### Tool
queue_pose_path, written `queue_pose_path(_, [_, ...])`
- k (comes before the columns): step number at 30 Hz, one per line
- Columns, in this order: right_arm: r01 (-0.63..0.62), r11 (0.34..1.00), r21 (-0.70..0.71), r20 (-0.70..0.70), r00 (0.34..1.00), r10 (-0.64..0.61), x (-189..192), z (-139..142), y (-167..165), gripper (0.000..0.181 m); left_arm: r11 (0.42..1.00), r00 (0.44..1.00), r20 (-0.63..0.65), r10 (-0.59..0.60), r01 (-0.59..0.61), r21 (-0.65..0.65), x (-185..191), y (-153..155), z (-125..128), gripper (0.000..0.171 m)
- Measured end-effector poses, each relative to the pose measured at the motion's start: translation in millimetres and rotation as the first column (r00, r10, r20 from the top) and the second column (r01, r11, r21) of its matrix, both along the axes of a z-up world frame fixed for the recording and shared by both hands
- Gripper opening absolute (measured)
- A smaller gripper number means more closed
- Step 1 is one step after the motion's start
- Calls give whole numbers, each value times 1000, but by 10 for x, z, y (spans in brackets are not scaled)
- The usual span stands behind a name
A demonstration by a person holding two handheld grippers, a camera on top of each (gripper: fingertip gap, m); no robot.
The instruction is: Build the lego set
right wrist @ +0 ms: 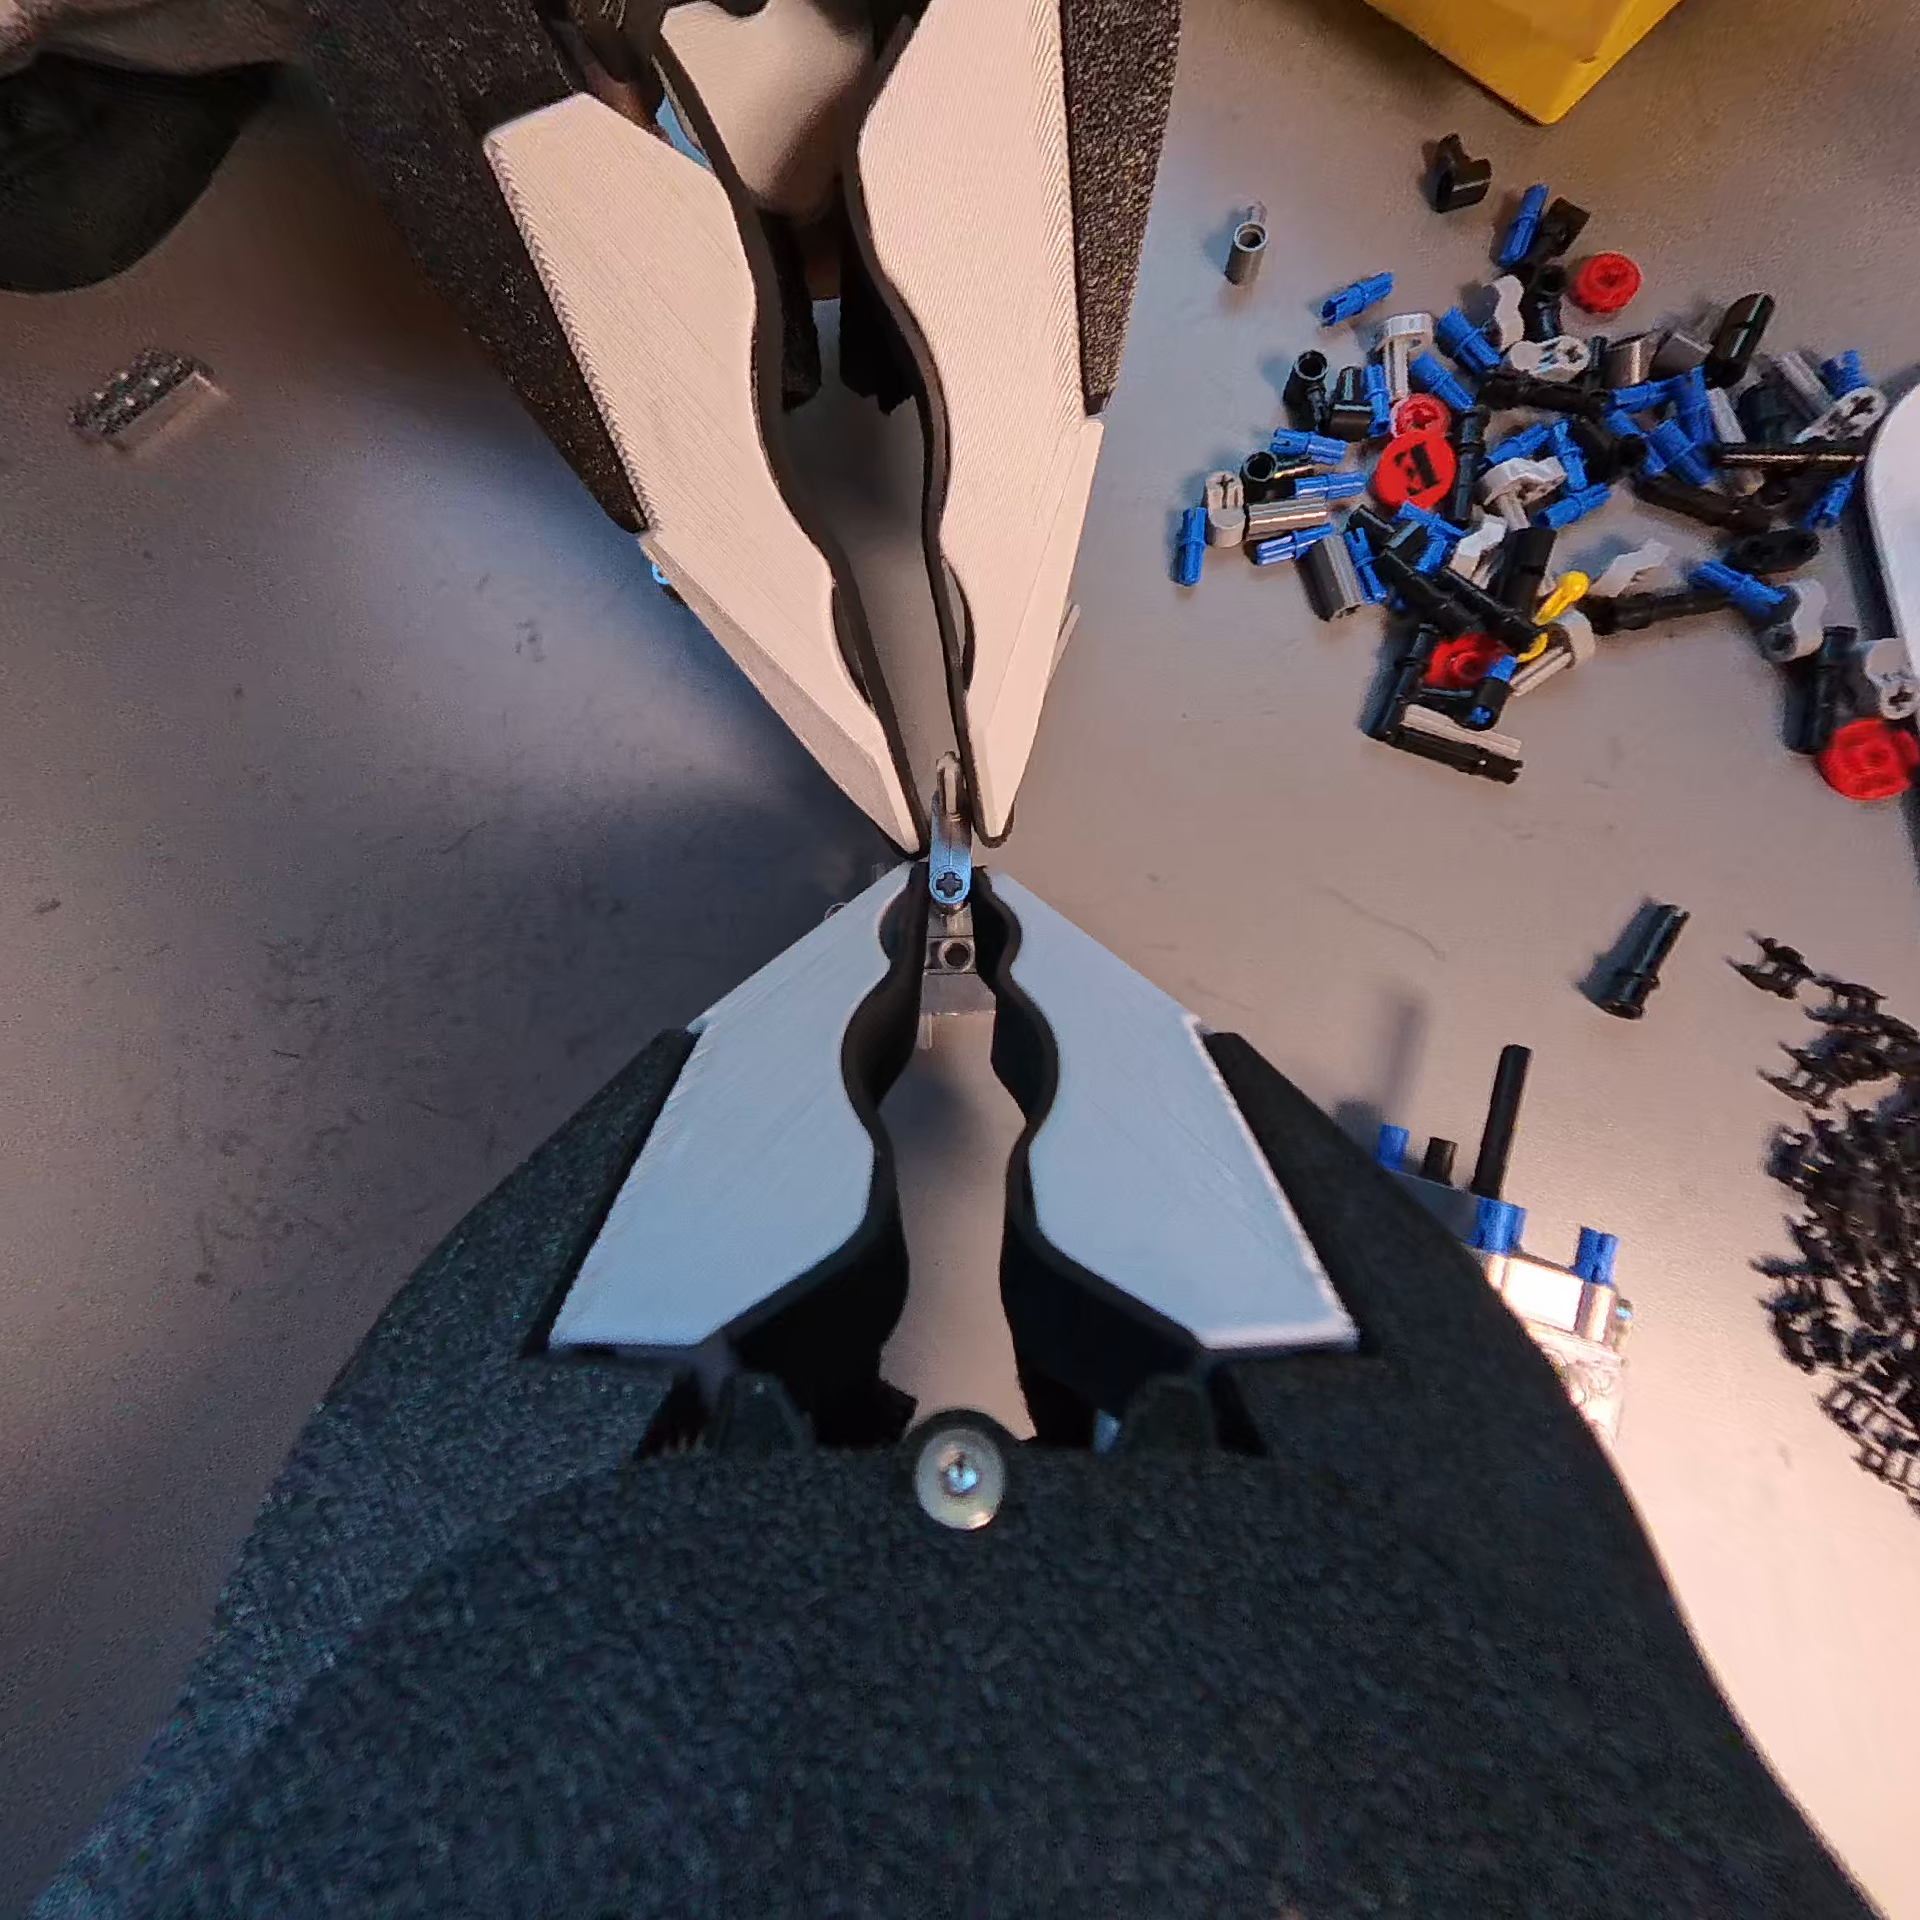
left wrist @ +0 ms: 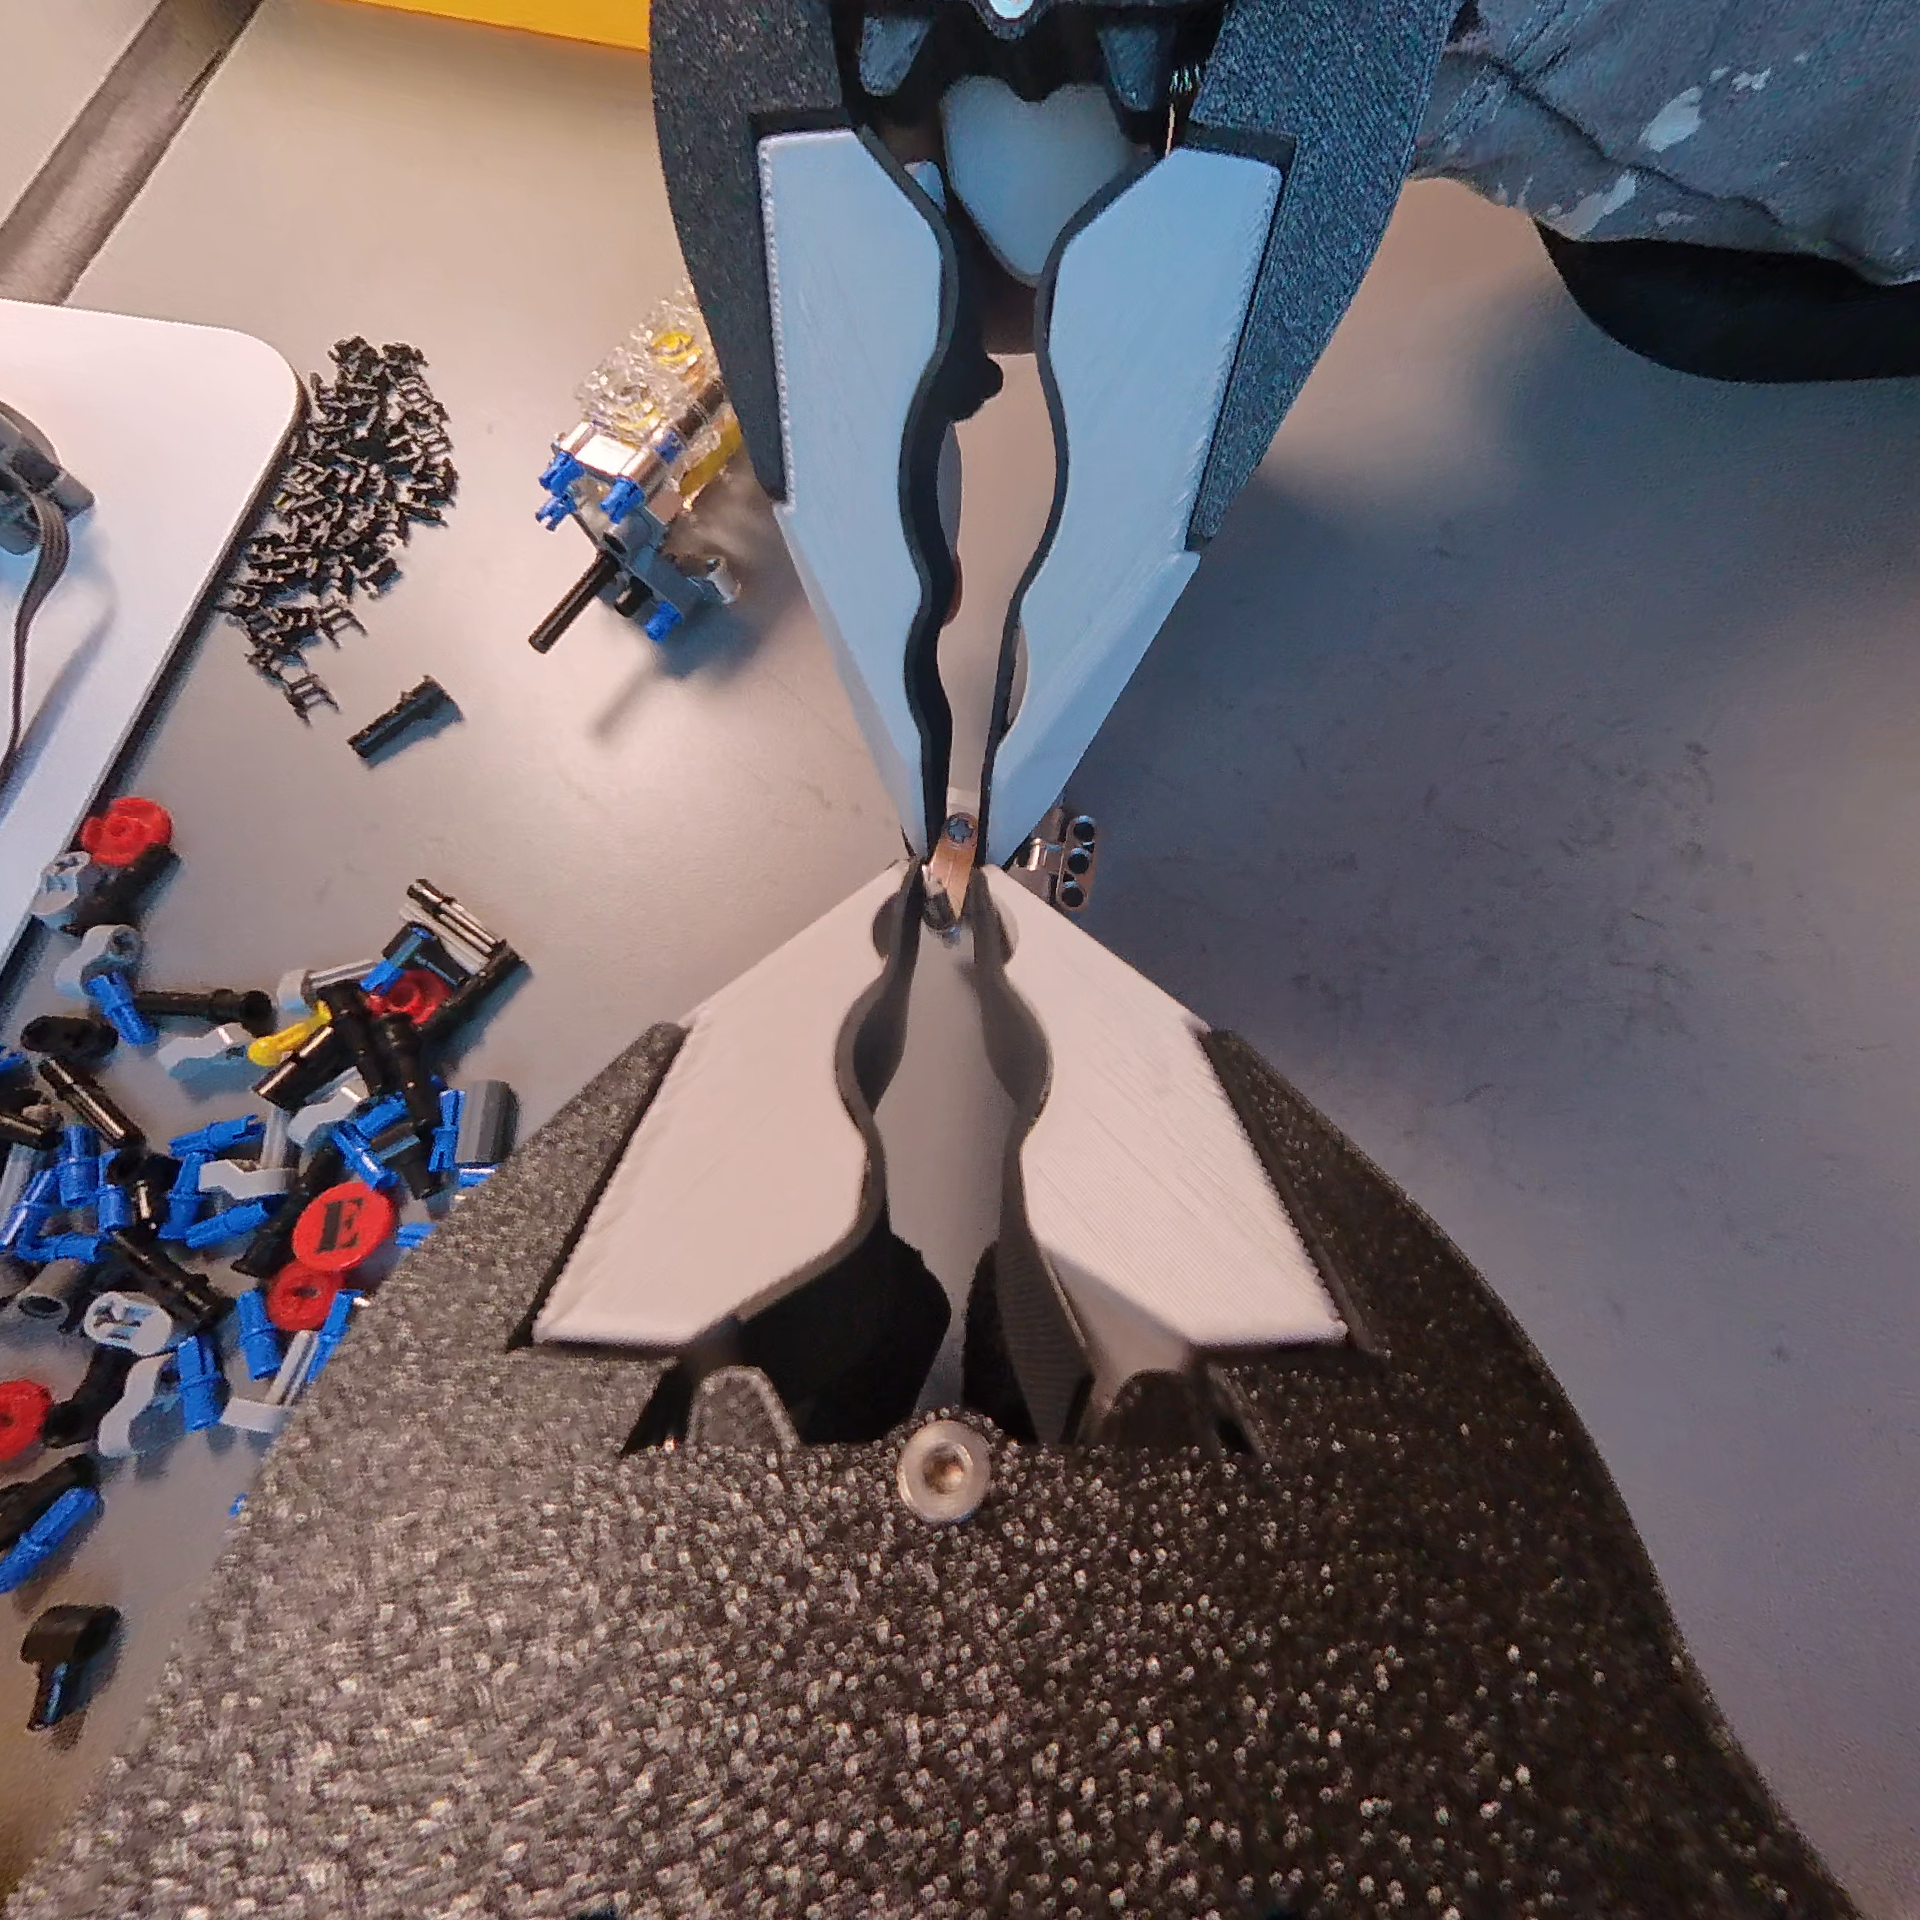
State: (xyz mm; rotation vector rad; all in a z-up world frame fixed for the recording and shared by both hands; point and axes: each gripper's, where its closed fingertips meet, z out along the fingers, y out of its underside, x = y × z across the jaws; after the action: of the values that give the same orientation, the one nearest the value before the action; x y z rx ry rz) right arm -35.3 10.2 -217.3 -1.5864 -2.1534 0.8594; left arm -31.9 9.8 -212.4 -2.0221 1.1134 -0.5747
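My two grippers meet tip to tip over a grey table. In the left wrist view my left gripper [left wrist: 943,902] comes up from the bottom and my right gripper [left wrist: 954,831] comes down from the top. Both are shut on one small grey lever part [left wrist: 954,860] with a cross-shaped hole, held between the tips above the table. In the right wrist view my right gripper [right wrist: 949,891] is at the bottom, my left gripper [right wrist: 948,821] at the top, and the grey lever part [right wrist: 949,871] between them. A grey block with a hole [right wrist: 951,961] shows between the right fingers; whether it is gripped is unclear.
A heap of blue, black, red and grey pins [left wrist: 208,1143] [right wrist: 1558,468], a pile of black chain links [left wrist: 343,488] [right wrist: 1849,1195], a clear-and-blue sub-assembly [left wrist: 644,468] [right wrist: 1538,1278], a white tray [left wrist: 156,468], a yellow box [right wrist: 1527,42], a grey plate [right wrist: 140,400]. Left and right tips are no more than a few centimetres apart. The grey plate [right wrist: 140,400] is about equally far from each gripper, around 25 cm.
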Motion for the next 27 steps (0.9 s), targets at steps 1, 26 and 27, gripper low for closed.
queue_pose_path(1, [0, 1000, -1, -5, 1000, 0, 0, 0, 0, 5, 1000, 1000, 1, 0, 0, -1, 1, 0, 1, 7])
queue_pose_path(26, [-11, 998, 59, -124, 992, 19, 22, 22, 33, 11, 998, 997, -61, -44, 41, -48, -11, -55, -128, 5])
queue_pose_path(27, [-17, 997, 80, -124, 992, 27, 21, 24, 33, 10, 998, 997, -67, -46, 43, -50, -12, -51, -129, 5])
